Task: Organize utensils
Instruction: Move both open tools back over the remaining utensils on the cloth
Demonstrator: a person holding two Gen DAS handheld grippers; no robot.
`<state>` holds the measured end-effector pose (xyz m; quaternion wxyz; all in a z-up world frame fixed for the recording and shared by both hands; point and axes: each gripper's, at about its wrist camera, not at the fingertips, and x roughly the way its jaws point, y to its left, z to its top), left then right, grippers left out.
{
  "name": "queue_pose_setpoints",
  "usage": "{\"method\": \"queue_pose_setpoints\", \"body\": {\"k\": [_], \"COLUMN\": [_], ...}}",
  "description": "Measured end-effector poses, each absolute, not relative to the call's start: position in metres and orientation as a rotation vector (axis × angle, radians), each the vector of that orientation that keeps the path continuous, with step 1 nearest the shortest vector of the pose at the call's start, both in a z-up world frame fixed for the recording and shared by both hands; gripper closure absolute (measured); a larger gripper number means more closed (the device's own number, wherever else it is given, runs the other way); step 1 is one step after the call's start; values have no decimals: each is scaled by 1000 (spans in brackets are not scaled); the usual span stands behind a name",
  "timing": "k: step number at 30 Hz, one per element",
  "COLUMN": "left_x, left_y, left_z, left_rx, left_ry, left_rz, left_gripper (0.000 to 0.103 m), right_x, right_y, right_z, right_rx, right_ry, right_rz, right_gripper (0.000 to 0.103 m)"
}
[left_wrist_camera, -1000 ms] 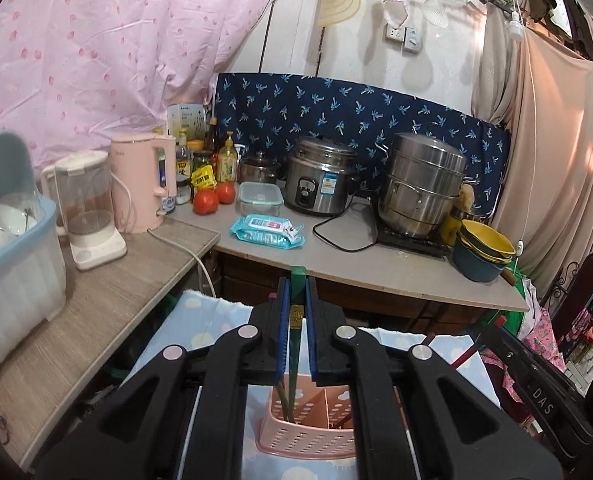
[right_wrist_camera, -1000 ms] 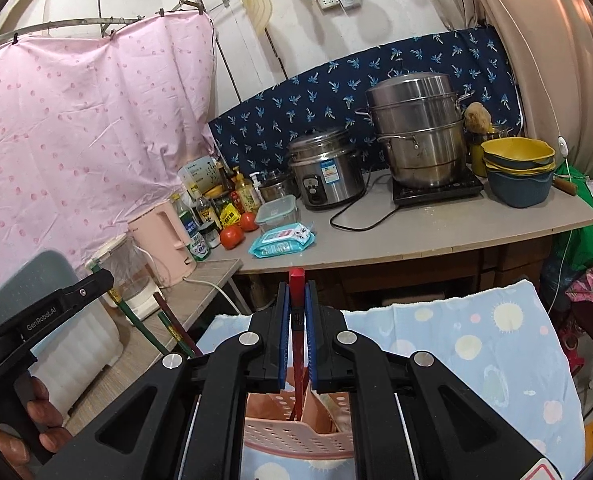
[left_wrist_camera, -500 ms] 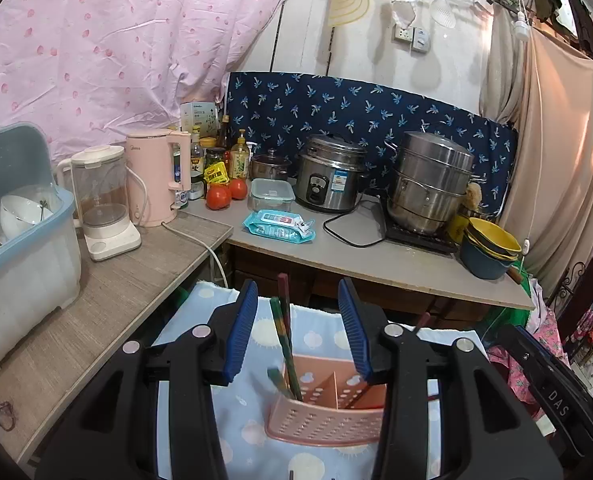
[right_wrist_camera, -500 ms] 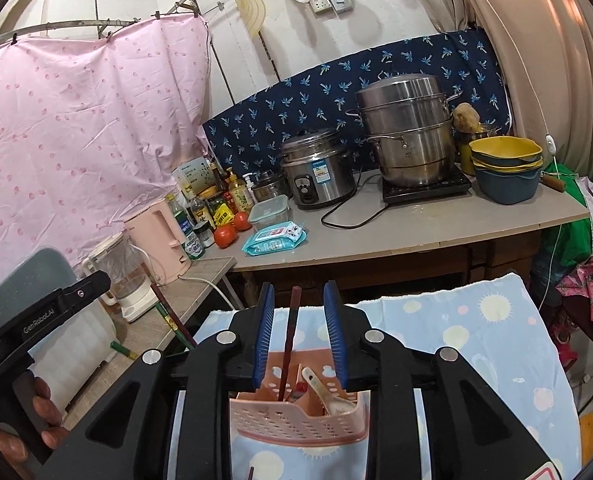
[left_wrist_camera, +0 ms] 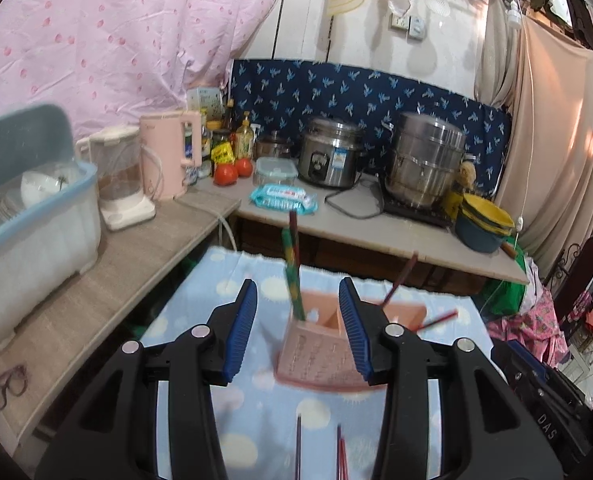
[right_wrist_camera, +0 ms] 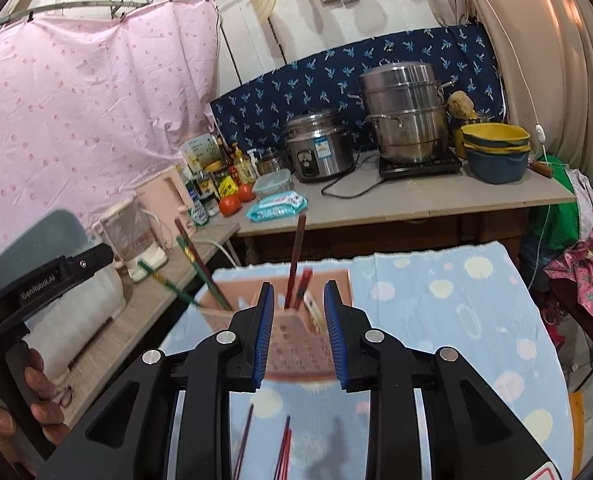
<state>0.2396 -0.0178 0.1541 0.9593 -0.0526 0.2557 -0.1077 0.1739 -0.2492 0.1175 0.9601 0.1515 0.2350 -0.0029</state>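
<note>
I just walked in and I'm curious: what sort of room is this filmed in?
Most likely a small home kitchen. A rice cooker and a stacked steel steamer pot stand on the counter, with tomatoes and sauce bottles beside them. A pink utensil basket sits on a blue cloth in front.

Chopsticks (left_wrist_camera: 293, 276) stand in the basket (left_wrist_camera: 316, 356) on the cloth (left_wrist_camera: 216, 288).

Table covered by a blue dotted cloth (left_wrist_camera: 200, 312), lower centre of frame. On it: a pink basket (left_wrist_camera: 320, 364) at centre; loose chopsticks (right_wrist_camera: 282, 454) at the bottom edge, apart from the basket.
</note>
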Motion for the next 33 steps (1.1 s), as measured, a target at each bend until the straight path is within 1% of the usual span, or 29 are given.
{"method": "queue_pose_setpoints", "body": {"k": [12,24,33], "left_x": [177,122,95], "left_y": [-2,7,10], "left_z": [79,-15,-51], "left_rx": [-79,-15,10], "left_ry": [667,873,948], "left_rz": [-195,-148,-145], "left_gripper": [62,62,62], "right_x": [100,40,25], "right_y": [-229,-184,-156], "right_z": [52,-22,-56], "right_rx": [302,204,166], "right_ry": [623,826,909], "right_rz": [-10,50,102], "right_gripper": [77,77,77]}}
